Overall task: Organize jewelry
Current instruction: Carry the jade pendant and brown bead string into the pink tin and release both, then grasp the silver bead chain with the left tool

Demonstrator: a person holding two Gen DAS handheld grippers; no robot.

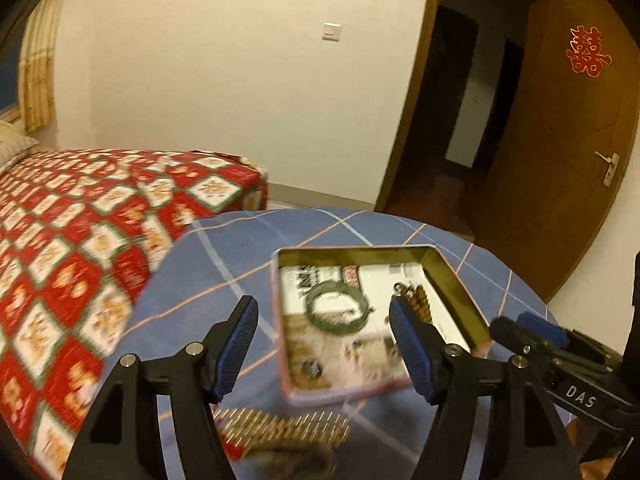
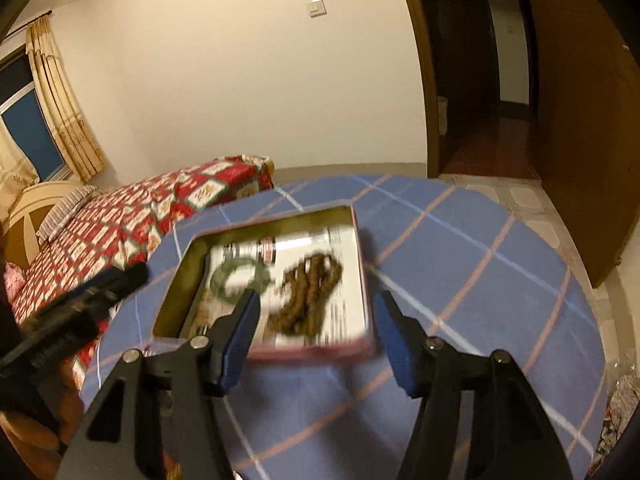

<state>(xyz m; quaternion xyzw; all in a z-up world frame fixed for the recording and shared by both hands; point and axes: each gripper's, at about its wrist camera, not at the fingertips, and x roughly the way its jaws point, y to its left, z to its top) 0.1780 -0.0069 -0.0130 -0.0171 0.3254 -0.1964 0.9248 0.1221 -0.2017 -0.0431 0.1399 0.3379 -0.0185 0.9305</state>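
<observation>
Left gripper (image 1: 324, 316): spread wide, empty, poised over the near-left part of the tin (image 1: 460, 280). Right gripper (image 2: 316, 316): likewise parted and empty, hovering above the tin's (image 2: 176, 280) near edge, seen in the left wrist view as a dark shape (image 1: 532, 338) just off the tin's right side.

Inside the tin, on a printed paper lining: green bangle (image 1: 336, 314) (image 2: 240, 276) toward the left, brown bead string (image 2: 310, 294) (image 1: 416, 292) heaped to the bangle's right, small dark round piece (image 1: 311, 369) near the tin's front edge, too blurred to identify.

Just in front of the tin, lying on the worktop (image 1: 208, 264) (image 2: 480, 272) with its blue checked cloth: gold-coloured chain band (image 1: 280, 430), blurred.

Beyond the tin's left side: bed (image 1: 80, 232) (image 2: 160, 208) under a red patterned cover.
</observation>
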